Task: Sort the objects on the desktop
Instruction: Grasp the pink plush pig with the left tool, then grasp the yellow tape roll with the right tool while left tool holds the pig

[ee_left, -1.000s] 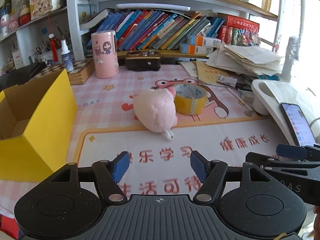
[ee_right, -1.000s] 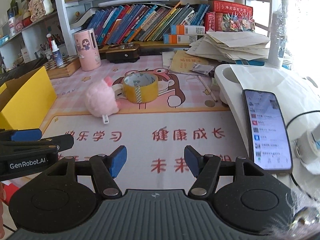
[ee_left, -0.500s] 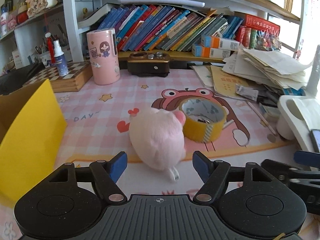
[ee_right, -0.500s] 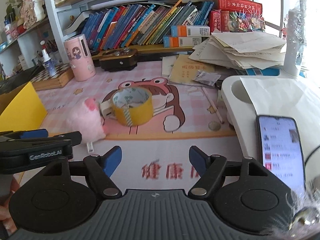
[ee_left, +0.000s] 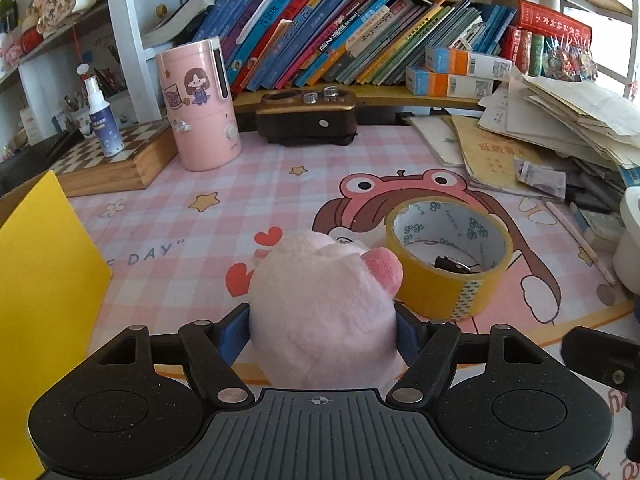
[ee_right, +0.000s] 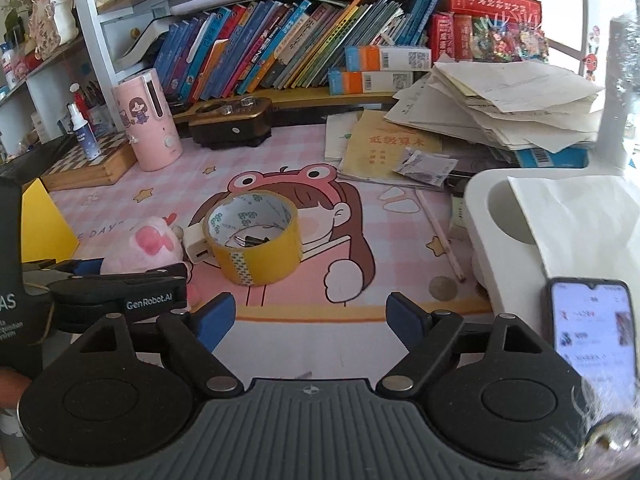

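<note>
The left gripper [ee_left: 322,330] has closed in from the bare mat and now straddles the soft pink plush pig [ee_left: 324,312], its blue pads flanking it, not yet squeezing. The right gripper [ee_right: 308,316] has just been widening, empty. A yellow tape roll [ee_left: 448,256] sits touching the pig's far right; the yellow cardboard box [ee_left: 40,300] waits left.

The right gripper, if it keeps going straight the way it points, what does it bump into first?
Probably the yellow tape roll. The right gripper is open with nothing between its fingers, and only bare desk mat lies before the roll, which sits slightly left of center, so depth is uncertain.
</note>
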Motion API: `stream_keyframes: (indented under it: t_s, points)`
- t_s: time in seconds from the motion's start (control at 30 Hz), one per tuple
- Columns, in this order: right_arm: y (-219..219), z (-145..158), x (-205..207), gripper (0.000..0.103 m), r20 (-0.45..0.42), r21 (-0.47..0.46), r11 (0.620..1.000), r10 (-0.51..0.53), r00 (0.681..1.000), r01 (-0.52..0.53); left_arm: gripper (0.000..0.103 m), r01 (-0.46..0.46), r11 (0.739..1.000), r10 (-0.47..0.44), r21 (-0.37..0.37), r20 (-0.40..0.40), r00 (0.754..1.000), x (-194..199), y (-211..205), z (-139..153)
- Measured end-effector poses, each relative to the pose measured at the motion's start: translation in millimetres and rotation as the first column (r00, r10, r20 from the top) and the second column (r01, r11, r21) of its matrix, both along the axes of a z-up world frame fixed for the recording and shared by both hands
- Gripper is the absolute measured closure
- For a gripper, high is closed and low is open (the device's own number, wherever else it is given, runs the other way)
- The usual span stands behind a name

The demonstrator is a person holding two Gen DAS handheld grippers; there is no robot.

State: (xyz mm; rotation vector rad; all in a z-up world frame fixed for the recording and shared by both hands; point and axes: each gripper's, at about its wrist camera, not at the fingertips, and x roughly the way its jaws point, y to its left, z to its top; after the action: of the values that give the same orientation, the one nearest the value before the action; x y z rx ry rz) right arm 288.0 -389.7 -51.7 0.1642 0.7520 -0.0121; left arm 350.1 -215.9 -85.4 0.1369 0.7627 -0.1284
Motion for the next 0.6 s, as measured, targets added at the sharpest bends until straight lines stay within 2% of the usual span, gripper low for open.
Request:
stream_keyframes:
  t_s: [0.13, 0.3, 0.4, 0.6]
  points:
    - [3.9, -6.2, 16.7, 0.016, -0.015, -0.01, 0.999, 0.033, 0.999, -0.033, 0.039, 0.013, 1.0, -0.013, -0.025, 0.0, 1.0, 0.1, 8.3, 3.2]
    - [15.1, -15.1, 42.0, 0.012, -0.016, -0.043, 0.994, 0.095, 0.995, -0.096, 0.039, -0.02, 0.995, 0.02, -0.099, 0.0, 1.0, -22.1, 39.3, 23.5]
    - [24.9, -23.6, 59.2, 0.004, -0.018, -0.067, 0.989, 0.128, 0.992, -0.128, 0.039, -0.044, 0.989, 0.045, -0.143, 0.004, 0.999, -43.6, 61.1, 38.0]
    - [45.0, -49.0, 97.0, 0.0, -0.001, -0.163, 0.972, 0.173, 0.985, -0.171, 0.039, -0.102, 0.976, 0.104, -0.191, 0.004, 0.995, -80.8, 90.3, 58.4]
